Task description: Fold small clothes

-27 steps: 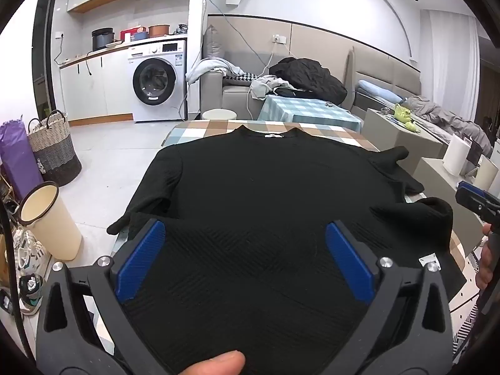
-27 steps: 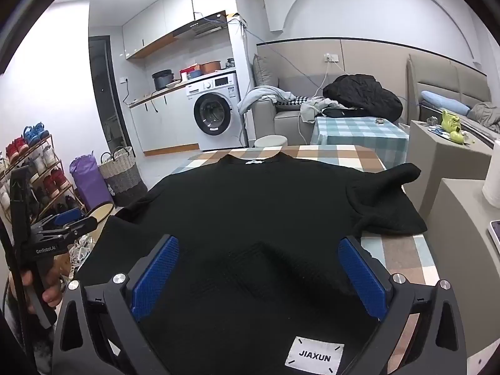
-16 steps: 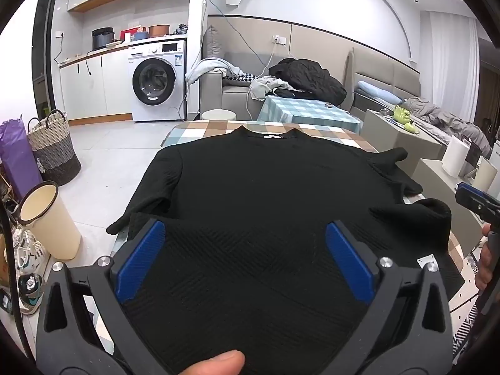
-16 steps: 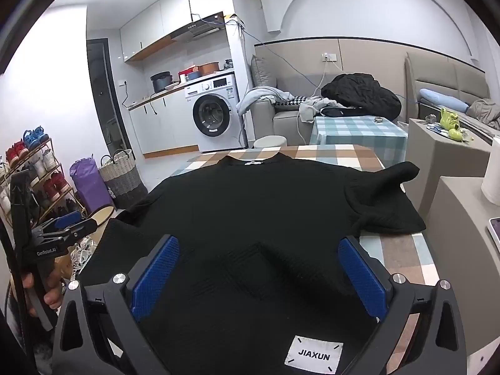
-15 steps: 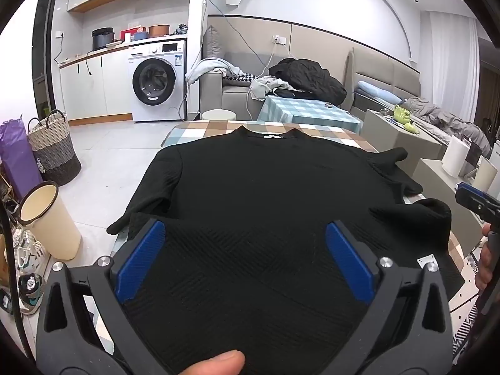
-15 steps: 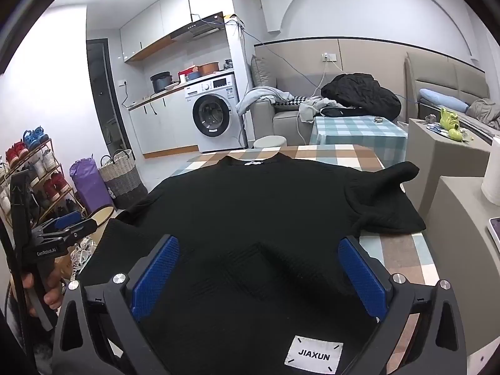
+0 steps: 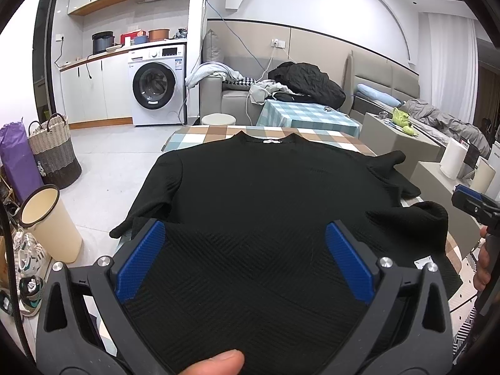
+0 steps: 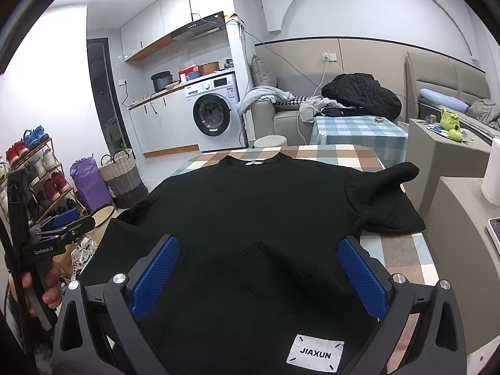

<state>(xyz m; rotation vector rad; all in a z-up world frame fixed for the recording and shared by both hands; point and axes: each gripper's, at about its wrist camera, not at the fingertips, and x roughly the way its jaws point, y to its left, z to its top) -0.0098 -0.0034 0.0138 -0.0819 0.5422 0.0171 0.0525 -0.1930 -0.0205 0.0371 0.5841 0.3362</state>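
Two wide-open grippers, left gripper (image 7: pixel 243 256) and right gripper (image 8: pixel 257 268), hovered over a soft, limp black sweater (image 7: pixel 268 193) on the checked table (image 8: pixel 403 250), best pinched at its hem corners

a white patch (image 8: pixel 315 354) at the near hem of the black sweater (image 8: pixel 265 218) reads "jiaxun" in black capitals. the handle of the left gripper (image 8: pixel 62 228), at the left edge of the right wrist view, carries white lettering "genrobot.ai". print on the washing machine (image 8: pixel 215 109) is too small to read.
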